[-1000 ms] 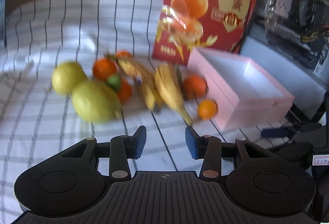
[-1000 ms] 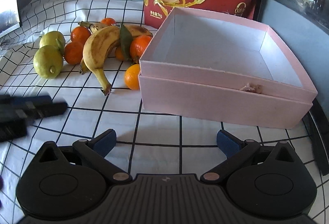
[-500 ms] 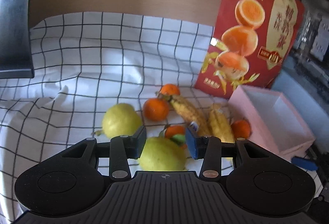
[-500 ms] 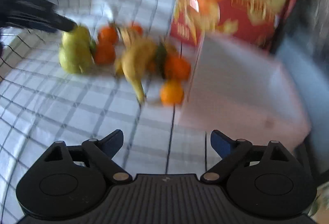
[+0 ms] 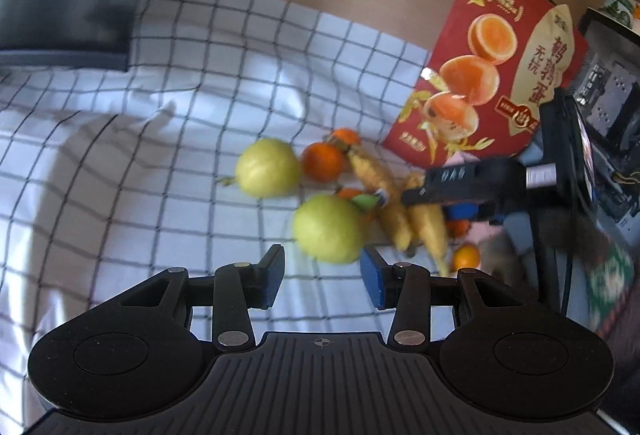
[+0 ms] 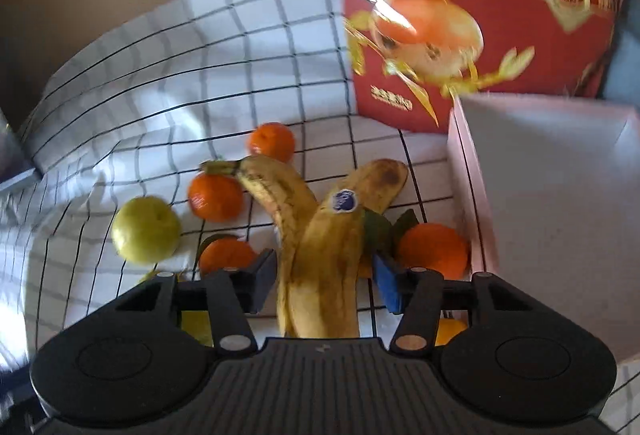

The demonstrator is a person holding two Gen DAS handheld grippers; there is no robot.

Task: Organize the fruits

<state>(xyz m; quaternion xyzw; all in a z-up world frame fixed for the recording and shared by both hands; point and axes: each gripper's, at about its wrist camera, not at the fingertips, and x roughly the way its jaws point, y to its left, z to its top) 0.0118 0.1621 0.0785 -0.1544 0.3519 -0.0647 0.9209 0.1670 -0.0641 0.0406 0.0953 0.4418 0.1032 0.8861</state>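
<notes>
Right wrist view shows the right gripper (image 6: 324, 285) with jaws open around the bananas (image 6: 320, 235), while the left gripper (image 5: 322, 281) has jaws open near a lemon (image 5: 328, 229).

In front of me is a white cloth with a black grid (image 5: 168, 123), rumpled into folds on the left and running up against the tan wall behind. On it, two yellow-green lemons: one further back (image 5: 267, 167), one nearer me (image 5: 328, 229). Mandarins sit scattered around: one beside the far lemon (image 5: 323, 161), one behind it (image 6: 272, 141), one next to the pink box (image 6: 434, 247). Two spotted bananas (image 6: 320, 243) lie across the middle of the pile, joined at one end. The pink box (image 6: 560, 203) rests on the cloth at the right, with a red package (image 5: 492, 75) standing upright behind it.
</notes>
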